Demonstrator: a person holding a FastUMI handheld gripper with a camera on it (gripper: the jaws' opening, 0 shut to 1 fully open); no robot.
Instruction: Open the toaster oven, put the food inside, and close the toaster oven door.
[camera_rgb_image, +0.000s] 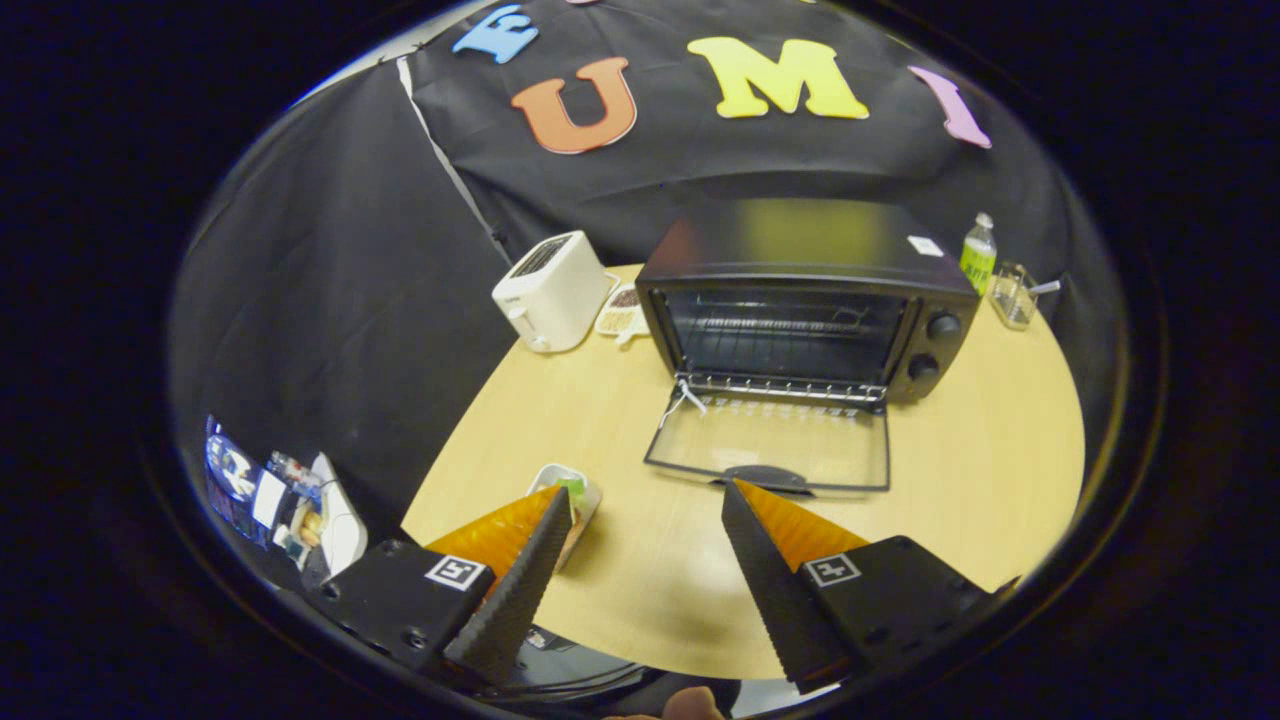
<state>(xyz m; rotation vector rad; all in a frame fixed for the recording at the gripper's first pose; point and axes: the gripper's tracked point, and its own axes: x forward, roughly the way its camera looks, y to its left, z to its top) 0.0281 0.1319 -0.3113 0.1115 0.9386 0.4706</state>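
A black toaster oven (800, 290) stands on the far part of the round wooden table (1000, 440). Its glass door (775, 445) is folded down flat toward me, showing the wire rack (785, 335) inside. A small white tray of food (572, 500) with something green on it lies on the table just behind my left fingertip, partly hidden by it. My gripper (645, 490) hovers above the table's near part, open, with nothing between its fingers. The door's handle sits just beyond the right fingertip.
A white pop-up toaster (550, 290) stands left of the oven, with a small patterned dish (620, 312) beside it. A green-labelled bottle (978, 255) and a clear container (1012, 295) stand to the oven's right. Assorted items (275, 495) lie off the table at the left.
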